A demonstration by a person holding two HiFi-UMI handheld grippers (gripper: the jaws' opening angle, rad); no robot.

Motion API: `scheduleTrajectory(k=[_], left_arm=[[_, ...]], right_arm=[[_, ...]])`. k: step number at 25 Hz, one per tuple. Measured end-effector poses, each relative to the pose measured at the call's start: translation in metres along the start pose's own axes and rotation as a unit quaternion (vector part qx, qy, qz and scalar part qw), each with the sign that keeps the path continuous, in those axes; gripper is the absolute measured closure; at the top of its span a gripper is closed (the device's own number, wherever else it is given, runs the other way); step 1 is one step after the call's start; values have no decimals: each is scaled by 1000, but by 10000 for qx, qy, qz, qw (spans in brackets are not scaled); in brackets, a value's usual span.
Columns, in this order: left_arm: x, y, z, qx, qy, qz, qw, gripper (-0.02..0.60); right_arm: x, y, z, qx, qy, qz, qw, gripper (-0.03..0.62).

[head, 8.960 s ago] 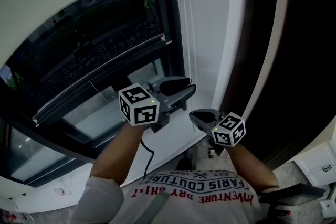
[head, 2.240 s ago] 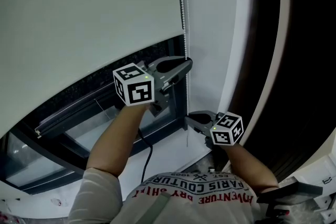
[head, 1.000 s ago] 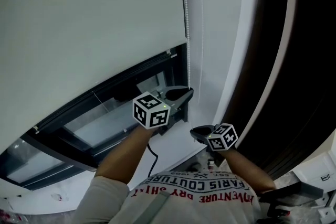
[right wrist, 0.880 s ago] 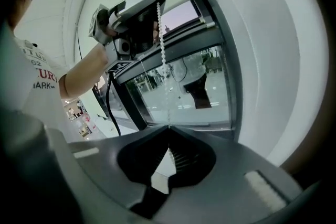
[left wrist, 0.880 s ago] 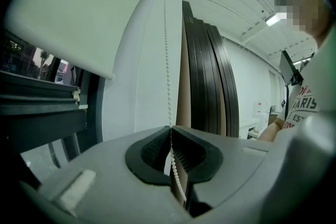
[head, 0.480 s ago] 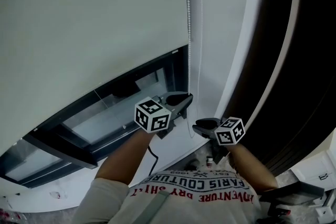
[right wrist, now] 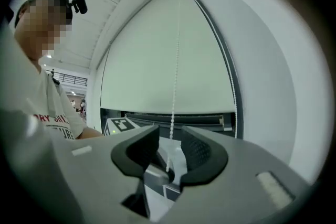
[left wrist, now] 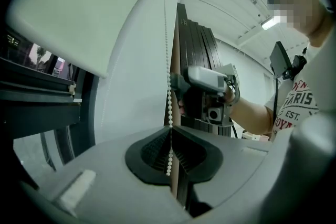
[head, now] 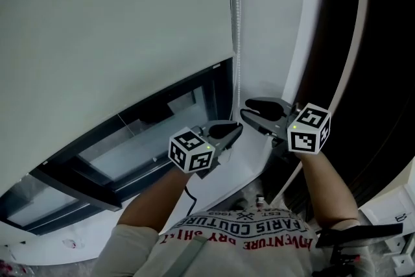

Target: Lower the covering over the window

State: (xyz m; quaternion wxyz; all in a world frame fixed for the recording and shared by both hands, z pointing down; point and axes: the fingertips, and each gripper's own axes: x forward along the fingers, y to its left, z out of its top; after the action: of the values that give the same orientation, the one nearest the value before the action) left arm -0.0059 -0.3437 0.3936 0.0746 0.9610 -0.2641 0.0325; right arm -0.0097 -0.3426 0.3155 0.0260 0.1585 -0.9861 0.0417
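Observation:
A white roller blind [head: 110,29] covers most of the window [head: 149,130]; dark glass shows below its lower edge. Its white bead chain [head: 236,23] hangs along the right side of the frame. My left gripper [head: 235,130] is shut on the chain [left wrist: 169,86], which runs through the closed pads [left wrist: 157,147]. My right gripper [head: 249,112] is higher up on the same chain. Its jaws are opening, and the chain [right wrist: 176,60] hangs between the pads [right wrist: 197,152] without being pressed.
A white wall strip [head: 272,16] runs beside the chain. To its right stands a dark panel [head: 376,42]. The white sill [head: 214,172] lies below the grippers. The person's shirt [head: 240,237] fills the bottom of the head view.
My right gripper has let go of the chain, opened, and risen from below the left gripper to above it. My left gripper has come down a little, still shut on the chain.

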Motion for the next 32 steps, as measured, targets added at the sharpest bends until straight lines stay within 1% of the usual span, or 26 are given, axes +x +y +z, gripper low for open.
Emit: scheduleTrajectory(k=[2, 5, 6, 8, 13, 15, 17, 20, 23, 26, 32], left_arm=[[1, -10, 0, -32, -27, -77, 10000, 569], [6, -27, 2, -33, -42, -220, 9997, 569], [8, -31, 3, -19, -44, -250, 9997, 569], [12, -35, 4, -8, -56, -272, 9996, 569], [14, -35, 2, -18, -65, -267, 9996, 569], [16, -35, -7, 38, 81, -238, 9997, 569], [17, -35, -18, -1, 147, -210, 9997, 569], [16, -30, -21, -90, 46, -132, 9999, 569], [15, -21, -22, 6, 45, 0, 10000, 569], [16, -20, -39, 175, 295, 78, 9994, 569], [20, -17, -86, 1, 667, 147, 9977, 569]], right_arm=[[6, 3, 16, -143, -83, 43, 9999, 474], [10, 10, 33, -184, -242, 69, 9995, 484], [11, 10, 38, -210, -289, 46, 9993, 507], [11, 11, 42, -299, -330, -40, 9990, 592], [5, 9, 41, -349, -439, -179, 9983, 594], [6, 6, 30, -409, -288, -229, 9985, 594], [7, 6, 18, -349, -218, -237, 9989, 594], [7, 4, 1, -106, -205, -226, 9995, 594], [11, 3, -24, 37, -49, -227, 9997, 594], [14, 4, -46, 143, 120, -260, 9995, 594], [15, -1, -94, 431, 480, -311, 9974, 594]])
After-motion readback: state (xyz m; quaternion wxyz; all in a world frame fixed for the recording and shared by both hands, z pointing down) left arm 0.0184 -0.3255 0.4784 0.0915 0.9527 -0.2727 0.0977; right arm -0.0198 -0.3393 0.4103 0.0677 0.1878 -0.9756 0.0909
